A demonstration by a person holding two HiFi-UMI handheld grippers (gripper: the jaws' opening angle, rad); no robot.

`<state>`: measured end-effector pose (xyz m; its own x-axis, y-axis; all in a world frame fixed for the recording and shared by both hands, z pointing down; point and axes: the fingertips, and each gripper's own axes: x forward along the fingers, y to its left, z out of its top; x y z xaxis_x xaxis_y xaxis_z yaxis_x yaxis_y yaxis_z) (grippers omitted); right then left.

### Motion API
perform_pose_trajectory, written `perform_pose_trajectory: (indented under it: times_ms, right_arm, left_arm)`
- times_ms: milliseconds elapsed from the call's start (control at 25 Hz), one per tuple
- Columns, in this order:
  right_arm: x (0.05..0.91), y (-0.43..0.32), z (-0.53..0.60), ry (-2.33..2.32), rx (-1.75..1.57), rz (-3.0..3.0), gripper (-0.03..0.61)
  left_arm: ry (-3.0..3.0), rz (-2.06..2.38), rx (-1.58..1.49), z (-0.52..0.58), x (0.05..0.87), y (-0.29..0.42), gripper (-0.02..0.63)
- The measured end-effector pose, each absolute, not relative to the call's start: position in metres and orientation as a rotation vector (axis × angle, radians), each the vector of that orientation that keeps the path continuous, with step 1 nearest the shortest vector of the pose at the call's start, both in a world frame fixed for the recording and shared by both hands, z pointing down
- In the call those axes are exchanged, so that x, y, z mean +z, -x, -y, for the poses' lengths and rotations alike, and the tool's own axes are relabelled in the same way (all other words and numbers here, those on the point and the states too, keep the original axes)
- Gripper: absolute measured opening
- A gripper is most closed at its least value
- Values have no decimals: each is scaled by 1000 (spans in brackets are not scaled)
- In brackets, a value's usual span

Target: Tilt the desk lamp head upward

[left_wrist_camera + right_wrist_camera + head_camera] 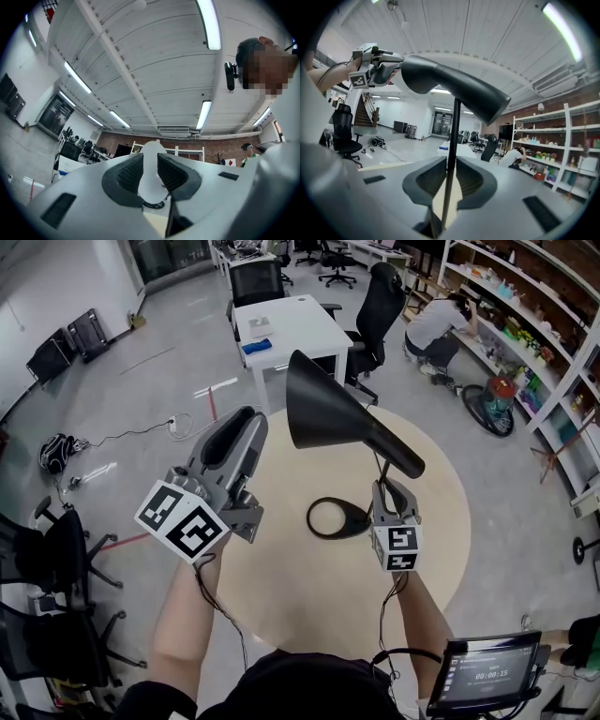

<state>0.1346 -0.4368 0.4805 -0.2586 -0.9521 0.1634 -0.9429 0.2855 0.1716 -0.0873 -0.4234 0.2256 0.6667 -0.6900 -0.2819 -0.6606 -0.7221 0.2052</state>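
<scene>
A black desk lamp stands on a round beige table (281, 587): ring base (339, 518), thin stem (382, 470) and cone head (328, 413). My right gripper (392, 486) is shut on the stem, which runs up between its pads (451, 180) to the head (440, 79). My left gripper (255, 420) is raised at the head's wide mouth. In the right gripper view the left gripper (391, 63) meets the rim. In the left gripper view the head's white inside (151, 154) fills the gap between the left gripper's (150, 177) close-set pads, which close on the rim.
Beyond the table are a white desk (291, 329) and black office chairs (380, 306). A person (436, 324) crouches by the shelving (553, 343) at the right. More chairs (56, 559) stand at the left. A screen (483, 671) sits at the lower right.
</scene>
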Motion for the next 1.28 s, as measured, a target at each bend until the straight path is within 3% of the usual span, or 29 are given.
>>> perform_pose_trajectory:
  times_ms: [440,760,1000,1280]
  right_arm:
    - [510,-165,378,-1752,147,2331,44]
    - [545,-165,303,-1730,463,2356,44]
    - [547,-164,251,-1792,637,2344,44]
    - [537,-147,223,-1805,620,2349,44]
  left_arm:
    - [-2550,1049,-225,377,389,80,78]
    - [-2489,822,159,288,510,22,78]
    - [-2549,876,373,252,544,25,78]
    - [-2500,874,303,235,545,28,78]
